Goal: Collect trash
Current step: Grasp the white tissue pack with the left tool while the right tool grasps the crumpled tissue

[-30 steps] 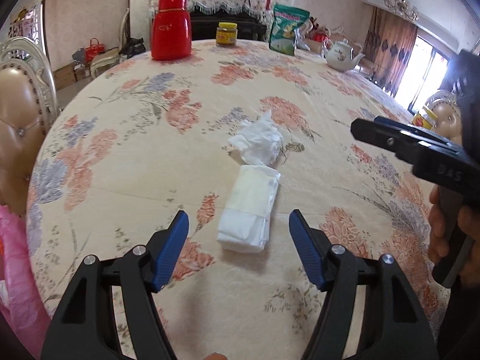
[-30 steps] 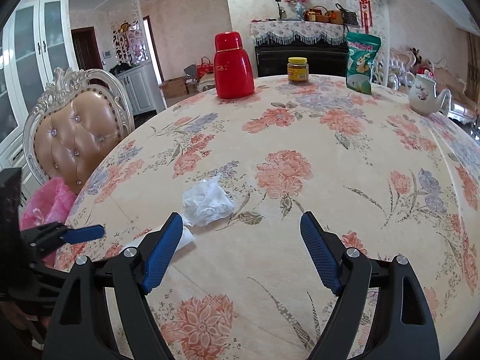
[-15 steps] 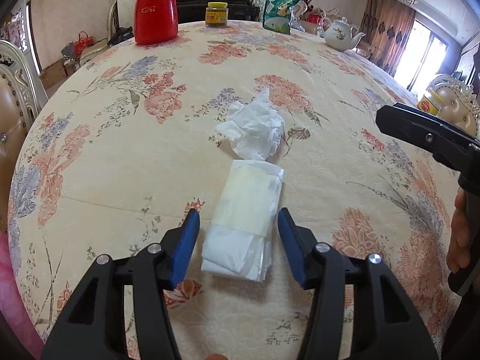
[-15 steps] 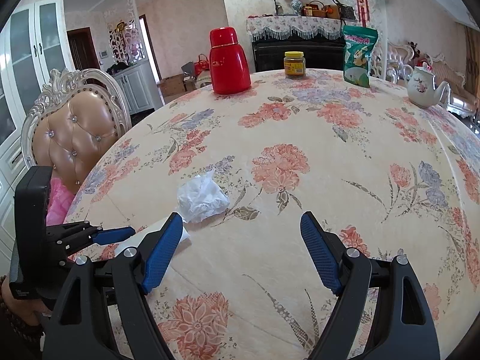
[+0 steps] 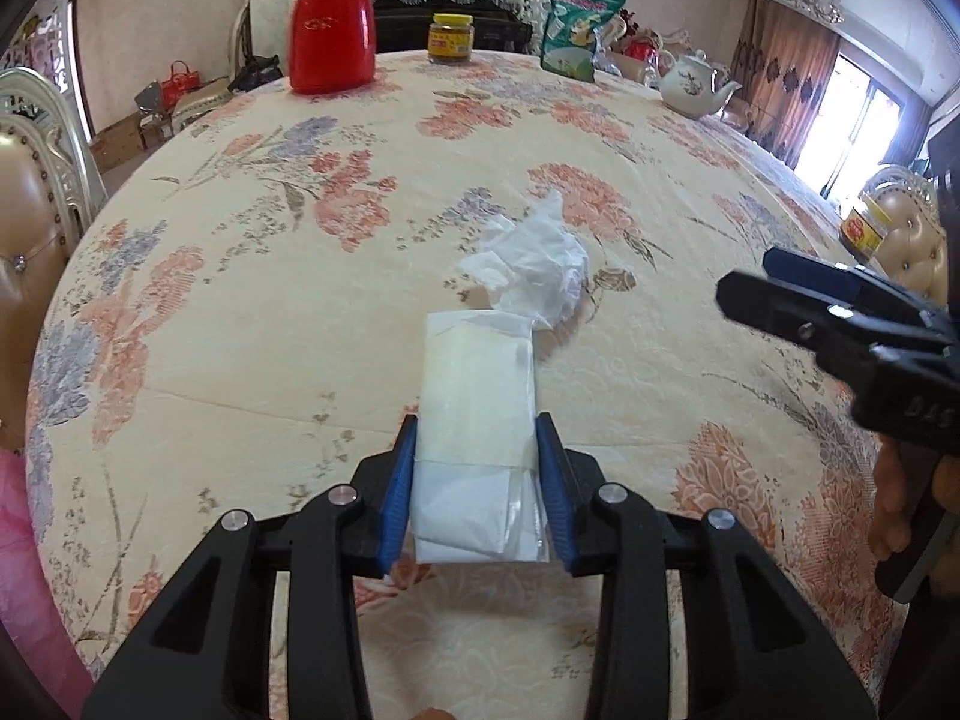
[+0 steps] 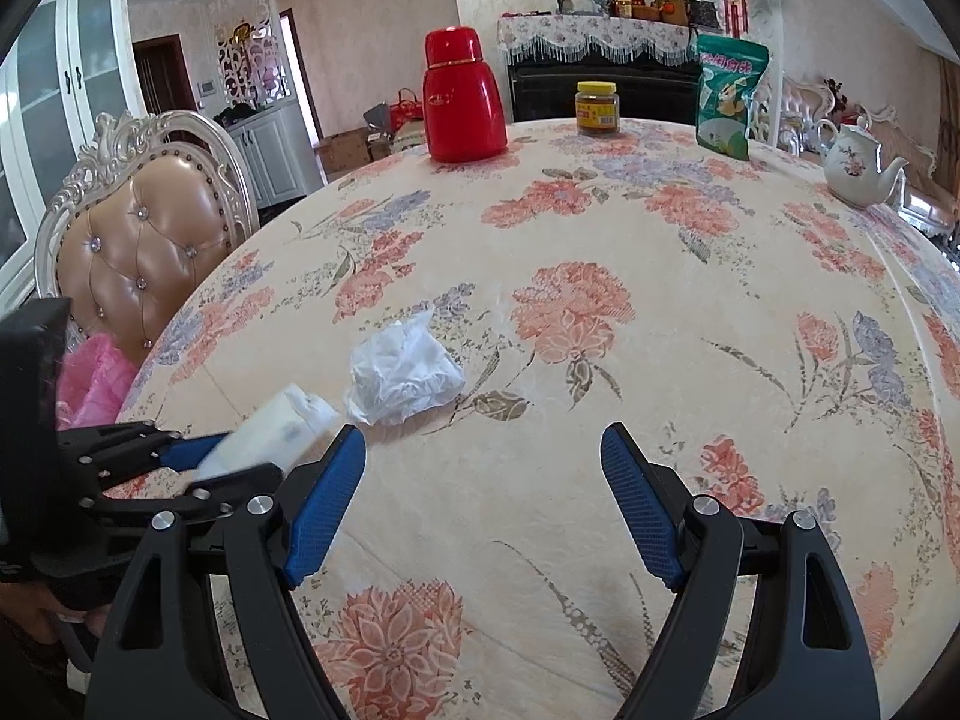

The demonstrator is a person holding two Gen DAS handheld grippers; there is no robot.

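A flat white tissue pack lies on the flowered tablecloth. My left gripper straddles its near half. Its jaws are closing, and both blue pads touch the pack's long sides. The right wrist view shows the same grip from the side: the left gripper is on the pack. Just beyond the pack sits a crumpled white tissue, also seen from the right wrist. My right gripper stands open over bare cloth to the right of the tissue, with nothing between its fingers.
At the table's far edge stand a red thermos, a yellow-lidded jar, a green snack bag and a white teapot. A padded chair and a pink bag are at the left edge.
My left gripper has moved forward over the tissue pack, and its jaws have narrowed from wide open to touching the pack's sides. The right gripper has stayed open in place.
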